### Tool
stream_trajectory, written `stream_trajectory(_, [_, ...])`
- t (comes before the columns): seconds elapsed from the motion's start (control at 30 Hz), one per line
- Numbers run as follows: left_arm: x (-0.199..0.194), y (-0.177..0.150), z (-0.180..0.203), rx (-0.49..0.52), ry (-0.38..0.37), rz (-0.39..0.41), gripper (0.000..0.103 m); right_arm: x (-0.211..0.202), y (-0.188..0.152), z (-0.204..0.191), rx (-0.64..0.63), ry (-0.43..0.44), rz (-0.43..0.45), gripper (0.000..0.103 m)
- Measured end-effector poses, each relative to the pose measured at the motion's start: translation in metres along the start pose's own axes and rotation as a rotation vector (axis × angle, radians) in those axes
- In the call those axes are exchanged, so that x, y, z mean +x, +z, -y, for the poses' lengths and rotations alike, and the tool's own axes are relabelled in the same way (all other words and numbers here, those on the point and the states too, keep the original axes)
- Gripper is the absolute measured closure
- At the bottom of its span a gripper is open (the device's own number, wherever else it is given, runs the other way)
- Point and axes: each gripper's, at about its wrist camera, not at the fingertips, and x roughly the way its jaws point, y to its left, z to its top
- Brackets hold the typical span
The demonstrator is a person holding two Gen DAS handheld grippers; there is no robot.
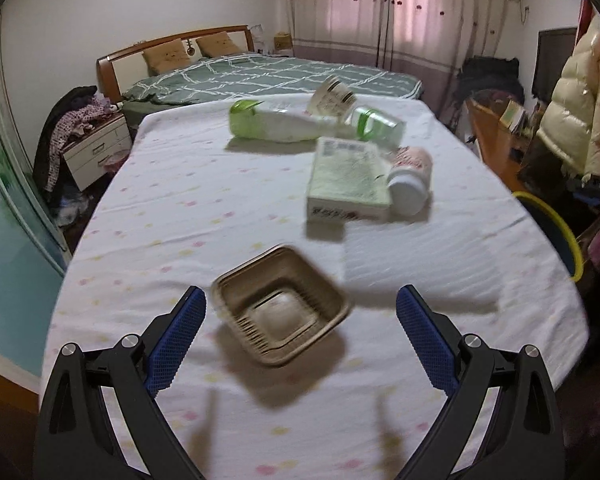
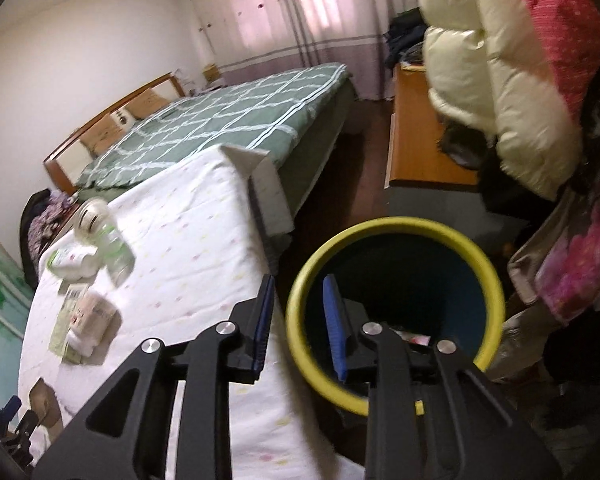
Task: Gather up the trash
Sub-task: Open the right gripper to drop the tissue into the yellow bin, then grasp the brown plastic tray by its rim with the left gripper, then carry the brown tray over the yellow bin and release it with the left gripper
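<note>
Jaws of the left gripper point(image 1: 302, 312) stand spread wide, with a brown square tray point(image 1: 281, 306) between them on the white cloth point(image 1: 180, 208), untouched by either pad; beyond the tips lie a green-capped bottle point(image 1: 276, 124), carton point(image 1: 346, 178) and jars. Right view: the right gripper point(image 2: 298, 316) jaws stand slightly parted, gripping nothing, above the yellow-rimmed bin point(image 2: 396, 226), whose near rim runs between them.

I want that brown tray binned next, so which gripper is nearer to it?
Left. The left gripper hangs wide open just over the brown tray, its fingers straddling it. The right gripper is off the table's edge at the yellow-rimmed bin, empty.
</note>
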Motion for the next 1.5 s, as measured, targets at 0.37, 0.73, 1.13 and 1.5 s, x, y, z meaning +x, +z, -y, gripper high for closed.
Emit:
stream_trajectory(0.37, [0.028,-0.01,-0.017,-0.053,-0.078,-0.084,0.008,0.008,-0.009,-0.028,-0.039,0.04,-0.038,0.074])
stream_trajectory(0.73, [0.055,0.001,-0.019,-0.084,-0.08,-0.103,0.009,0.012,-0.009,-0.025,-0.033,0.051,-0.053,0.073])
stream_trajectory(1.13, [0.042,0.007,-0.016,-0.065,-0.073,-0.076,0.022,0.006,-0.011,-0.019,-0.018,0.057,-0.042,0.073])
stream_trajectory(1.5, [0.02,0.043,0.026,-0.001,-0.151,0.003,0.022,-0.008,-0.016,0.005,0.007,0.021,-0.019,0.073])
